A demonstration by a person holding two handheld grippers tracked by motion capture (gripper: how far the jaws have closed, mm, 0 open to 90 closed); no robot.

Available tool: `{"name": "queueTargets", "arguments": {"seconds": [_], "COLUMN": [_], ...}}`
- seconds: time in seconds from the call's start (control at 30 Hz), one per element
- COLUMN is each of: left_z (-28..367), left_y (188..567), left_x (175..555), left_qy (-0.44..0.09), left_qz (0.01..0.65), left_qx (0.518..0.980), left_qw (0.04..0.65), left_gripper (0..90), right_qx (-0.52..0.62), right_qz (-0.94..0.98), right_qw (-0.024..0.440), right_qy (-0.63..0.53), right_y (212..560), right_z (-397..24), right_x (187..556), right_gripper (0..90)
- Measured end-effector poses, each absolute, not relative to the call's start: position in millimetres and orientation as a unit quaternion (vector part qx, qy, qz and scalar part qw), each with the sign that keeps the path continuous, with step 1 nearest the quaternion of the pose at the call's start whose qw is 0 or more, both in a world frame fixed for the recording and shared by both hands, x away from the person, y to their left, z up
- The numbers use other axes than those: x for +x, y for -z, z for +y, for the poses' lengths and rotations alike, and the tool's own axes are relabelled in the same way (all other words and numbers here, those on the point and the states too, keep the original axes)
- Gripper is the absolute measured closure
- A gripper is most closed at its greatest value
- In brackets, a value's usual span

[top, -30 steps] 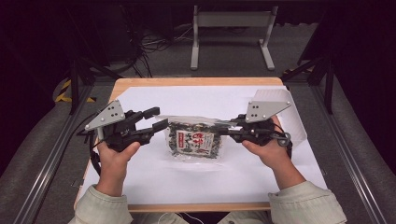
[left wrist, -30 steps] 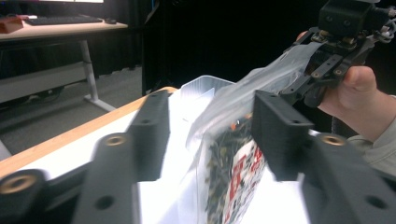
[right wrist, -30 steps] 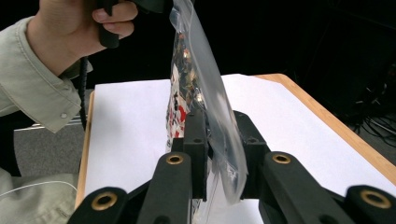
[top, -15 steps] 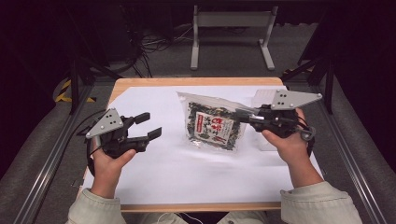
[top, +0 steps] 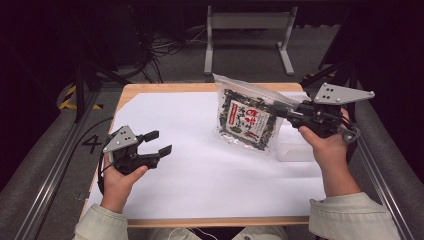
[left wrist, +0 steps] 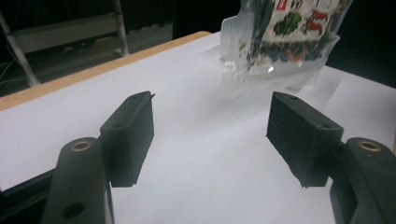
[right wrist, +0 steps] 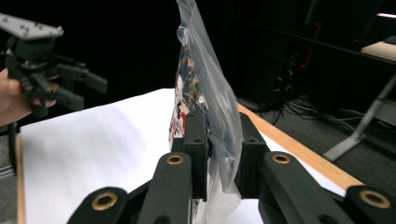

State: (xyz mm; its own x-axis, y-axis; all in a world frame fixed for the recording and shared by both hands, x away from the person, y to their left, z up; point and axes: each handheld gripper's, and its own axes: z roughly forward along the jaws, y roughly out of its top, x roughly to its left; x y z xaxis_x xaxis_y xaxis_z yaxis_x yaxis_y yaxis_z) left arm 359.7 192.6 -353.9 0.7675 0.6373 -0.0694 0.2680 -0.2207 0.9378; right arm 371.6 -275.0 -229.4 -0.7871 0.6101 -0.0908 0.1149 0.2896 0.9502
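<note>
Seaweed bag (top: 246, 121) pinched between right fingers (right wrist: 196, 135) (upright).

Snack bag (left wrist: 289, 37) top beyond left gripper view's upper edge; print illegible.

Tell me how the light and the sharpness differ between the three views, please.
High view: the white sheet is evenly lit, the surroundings dark, the picture slightly soft. Left gripper view: the near black pads are sharp, the seaweed snack bag beyond is blurred, with glare on its clear plastic. Right gripper view: the background is nearly black; the bag's clear edge catches light.
</note>
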Motion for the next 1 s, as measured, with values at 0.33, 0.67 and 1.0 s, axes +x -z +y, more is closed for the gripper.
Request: {"name": "queueTargets", "arguments": {"seconds": [0.33, 0.67, 1.0], "left_z": [193.4, 193.5, 194.7], "left_y": [368.3, 379.1, 384.1], "left_x": [367.9, 372.6, 375.3], "left_qy": [-0.162, -0.150, -0.149], "left_qz": [0.316, 0.329, 0.336], "left_qx": [0.764, 0.768, 0.770], "left_qw": [0.539, 0.529, 0.522], "left_gripper": [33.8, 33.9, 33.7], "right_qx": [0.271, 0.297, 0.315], "right_qz": [0.753, 0.731, 0.713], "right_qw": [0.255, 0.284, 0.307], "right_qy": [-0.543, -0.545, -0.546], "right_y": [220.7, 212.8, 208.2], "right_z": [-297.3, -317.7, -330.6], "right_x": [377.7, 383.9, 388.7], "right_gripper": [78.2, 78.3, 78.5]}}
